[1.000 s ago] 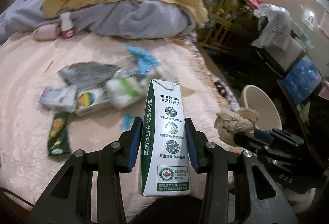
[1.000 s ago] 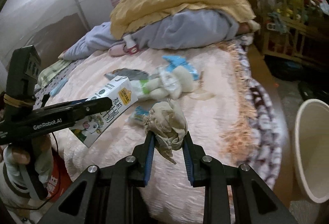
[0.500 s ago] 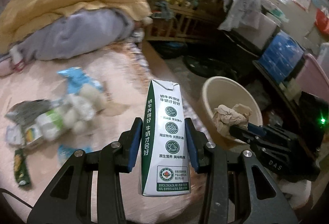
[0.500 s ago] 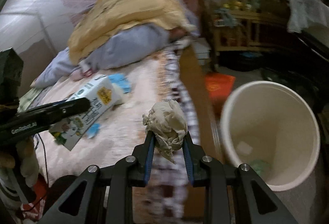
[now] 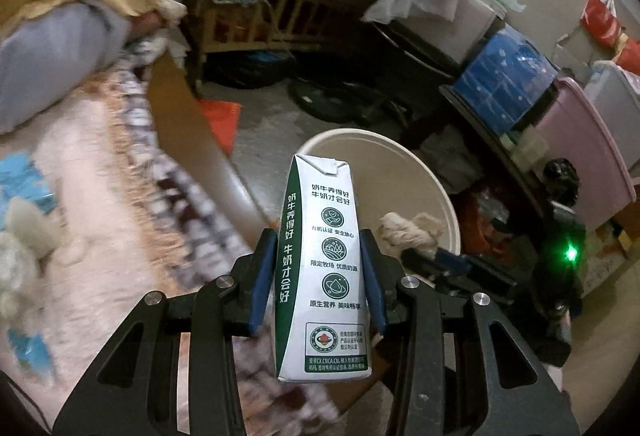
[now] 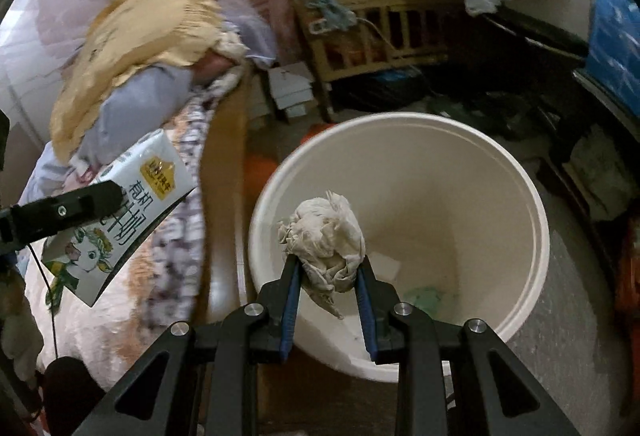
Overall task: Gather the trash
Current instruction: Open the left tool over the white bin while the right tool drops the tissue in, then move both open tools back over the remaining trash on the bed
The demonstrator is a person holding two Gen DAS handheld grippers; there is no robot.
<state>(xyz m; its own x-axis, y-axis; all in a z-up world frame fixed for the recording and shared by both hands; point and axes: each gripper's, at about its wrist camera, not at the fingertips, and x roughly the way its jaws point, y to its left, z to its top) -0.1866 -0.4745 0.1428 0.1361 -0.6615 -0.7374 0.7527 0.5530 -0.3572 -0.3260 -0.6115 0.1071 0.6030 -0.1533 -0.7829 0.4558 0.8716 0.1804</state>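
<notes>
Crumpled tissue wad (image 6: 326,242) is pinched in my right hand-held gripper (image 6: 326,288), jaws clenched on its lower half w/ a tail hanging below the pads. It hangs over the mouth of the cream bin (image 6: 536,196), near the left rim, not centred. Inside the bin: a white scrap and sth greenish at the bottom, can't ID.

Milk carton (image 5: 324,268) is upright in my left hand-held gripper (image 5: 320,284), gripped mid-body by both blue pads, jaws closed on it. In left wrist view the bin (image 5: 448,204) sits behind the carton; can't tell if the carton is above the opening or short of it. Right view puts the carton (image 6: 120,212) left of the bin, over the bed (image 6: 120,300) edge, so prob not over it yet.

Step, my guess: tissue drop is next, carton after.

Risks:
- tissue is light, near the rim; release here and it could catch the rim or the pads and land on the floor.
- carton let go early hits bed edge or floor, may leak if not empty.
- both grippers close together at the bin, could bump.
- more litter on the bed, blurred, left side of left view; not done w/ task.
</notes>
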